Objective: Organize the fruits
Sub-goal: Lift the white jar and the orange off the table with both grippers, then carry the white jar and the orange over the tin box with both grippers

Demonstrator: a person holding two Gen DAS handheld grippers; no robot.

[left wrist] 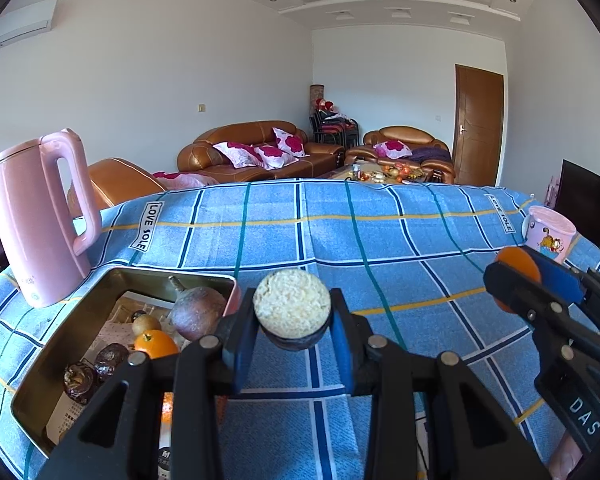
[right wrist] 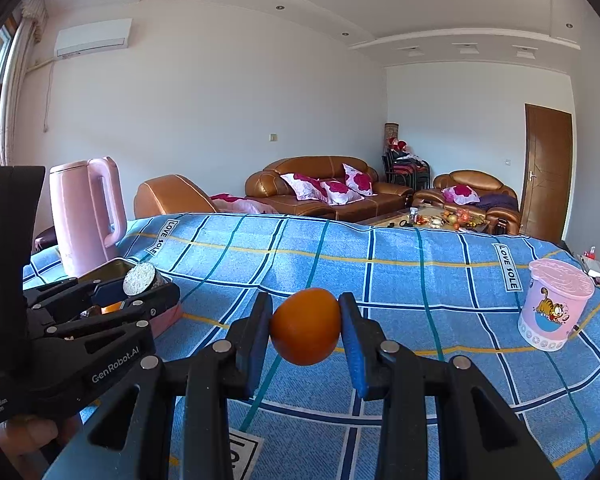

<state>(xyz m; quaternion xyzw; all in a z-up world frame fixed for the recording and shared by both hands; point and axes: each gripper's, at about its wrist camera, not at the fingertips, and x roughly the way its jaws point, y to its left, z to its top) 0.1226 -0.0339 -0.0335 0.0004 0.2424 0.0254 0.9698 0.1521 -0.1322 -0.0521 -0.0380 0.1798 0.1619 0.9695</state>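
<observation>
My left gripper is shut on a halved fruit with a dark rind and a pale, grainy cut face turned up; it hangs above the blue cloth, just right of a metal tin. Inside the tin lie an orange, a purple-brown fruit, a small green-brown fruit and two dark wrinkled ones. My right gripper is shut on an orange held above the cloth. In the left wrist view that gripper shows at the right with its orange.
A pink kettle stands behind the tin at the far left. A pink cartoon cup sits at the right of the blue checked tablecloth. Brown sofas and a coffee table lie beyond the table's far edge.
</observation>
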